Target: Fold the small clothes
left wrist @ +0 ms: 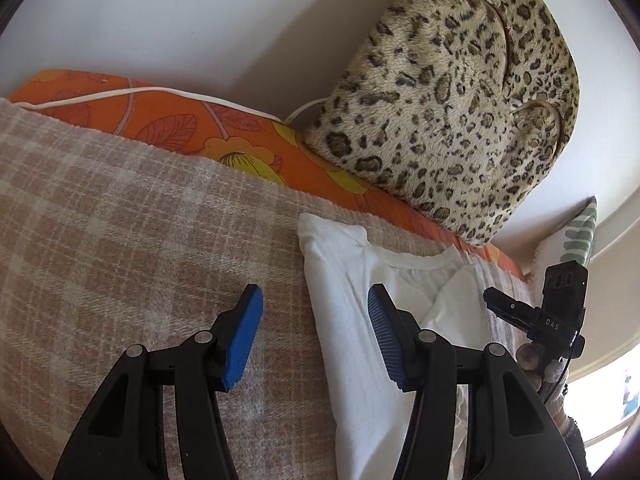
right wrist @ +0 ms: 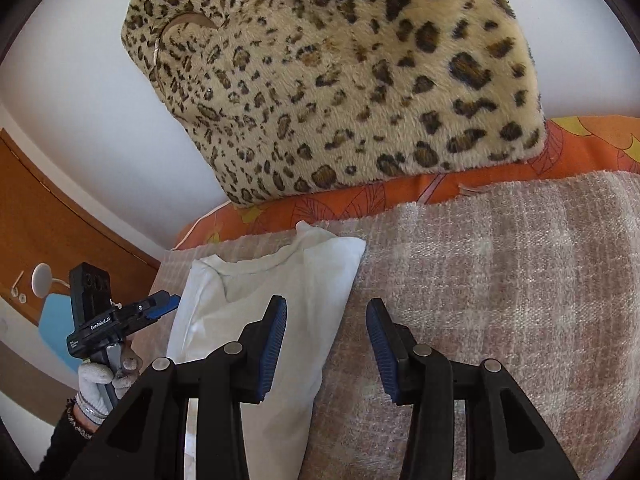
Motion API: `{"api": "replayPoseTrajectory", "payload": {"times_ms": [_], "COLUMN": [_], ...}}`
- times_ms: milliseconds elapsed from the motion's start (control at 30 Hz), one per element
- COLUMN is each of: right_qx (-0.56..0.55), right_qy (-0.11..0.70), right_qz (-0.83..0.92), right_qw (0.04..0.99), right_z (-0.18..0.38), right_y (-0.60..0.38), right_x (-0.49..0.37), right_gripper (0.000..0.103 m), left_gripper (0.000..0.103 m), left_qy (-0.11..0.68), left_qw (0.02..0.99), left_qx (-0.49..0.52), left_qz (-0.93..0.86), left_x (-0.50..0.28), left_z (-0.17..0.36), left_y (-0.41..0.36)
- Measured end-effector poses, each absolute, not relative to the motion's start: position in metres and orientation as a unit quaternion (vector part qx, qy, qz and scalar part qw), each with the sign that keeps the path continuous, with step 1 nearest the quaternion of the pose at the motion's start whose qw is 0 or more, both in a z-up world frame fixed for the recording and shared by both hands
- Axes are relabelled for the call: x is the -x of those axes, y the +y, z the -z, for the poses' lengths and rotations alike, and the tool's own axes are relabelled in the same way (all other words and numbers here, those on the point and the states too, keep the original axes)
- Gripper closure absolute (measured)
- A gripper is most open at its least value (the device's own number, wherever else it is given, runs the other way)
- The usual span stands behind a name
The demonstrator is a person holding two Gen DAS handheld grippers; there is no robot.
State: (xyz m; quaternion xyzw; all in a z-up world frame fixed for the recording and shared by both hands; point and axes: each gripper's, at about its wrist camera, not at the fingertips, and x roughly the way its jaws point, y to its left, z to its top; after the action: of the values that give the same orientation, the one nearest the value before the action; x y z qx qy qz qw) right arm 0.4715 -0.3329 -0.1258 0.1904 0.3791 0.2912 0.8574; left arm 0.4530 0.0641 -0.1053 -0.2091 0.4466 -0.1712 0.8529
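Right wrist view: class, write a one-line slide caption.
Open right gripper hovers over a folded white garment on a plaid blanket, leopard-print cushion behind.

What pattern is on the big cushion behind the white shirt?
Leopard print, dark spots on tan plush. The cushion shows best in the right wrist view, beyond the shirt.

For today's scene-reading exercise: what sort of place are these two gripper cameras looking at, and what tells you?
Probably a bedroom at home. A checked blanket covers an orange floral sheet, a leopard-print cushion leans on the wall, and a white garment lies on the blanket.
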Motion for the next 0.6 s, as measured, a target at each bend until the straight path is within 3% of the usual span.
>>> {"api": "replayPoseTrajectory", "payload": {"times_ms": [33, 100, 167, 267, 333, 367, 400, 600], "right_qx": [-0.182, -0.14, -0.08, -0.069, -0.077, -0.088, -0.107, -0.18], "right_qy": [0.382, 0.385, 0.373, 0.373, 0.376, 0.379, 0.379, 0.389], "right_qz": [-0.295, -0.288, -0.253, -0.24, -0.242, -0.243, -0.246, -0.27], "right_qw": [0.857, 0.866, 0.889, 0.894, 0.891, 0.888, 0.886, 0.862], "right_z": [0.127, 0.125, 0.117, 0.108, 0.105, 0.104, 0.103, 0.115], "right_y": [-0.328, -0.314, -0.302, -0.299, -0.303, -0.309, -0.316, -0.342], "right_x": [-0.474, -0.475, -0.479, -0.491, -0.495, -0.496, -0.497, -0.503], "right_gripper": [0.085, 0.099, 0.101, 0.101, 0.088, 0.077, 0.058, 0.056], "left_gripper": [0.049, 0.053, 0.062, 0.063, 0.063, 0.063, 0.063, 0.061], "left_qy": [0.439, 0.435, 0.43, 0.429, 0.426, 0.425, 0.425, 0.43], "left_qw": [0.855, 0.861, 0.867, 0.864, 0.862, 0.859, 0.857, 0.849], "left_qx": [0.213, 0.205, 0.193, 0.2, 0.21, 0.218, 0.223, 0.238], "left_qz": [0.173, 0.17, 0.16, 0.174, 0.178, 0.183, 0.188, 0.194], "left_x": [-0.456, -0.462, -0.465, -0.47, -0.47, -0.471, -0.471, -0.476], "left_z": [0.106, 0.105, 0.104, 0.106, 0.106, 0.107, 0.107, 0.109], "left_y": [0.064, 0.062, 0.06, 0.061, 0.063, 0.065, 0.066, 0.064]}}
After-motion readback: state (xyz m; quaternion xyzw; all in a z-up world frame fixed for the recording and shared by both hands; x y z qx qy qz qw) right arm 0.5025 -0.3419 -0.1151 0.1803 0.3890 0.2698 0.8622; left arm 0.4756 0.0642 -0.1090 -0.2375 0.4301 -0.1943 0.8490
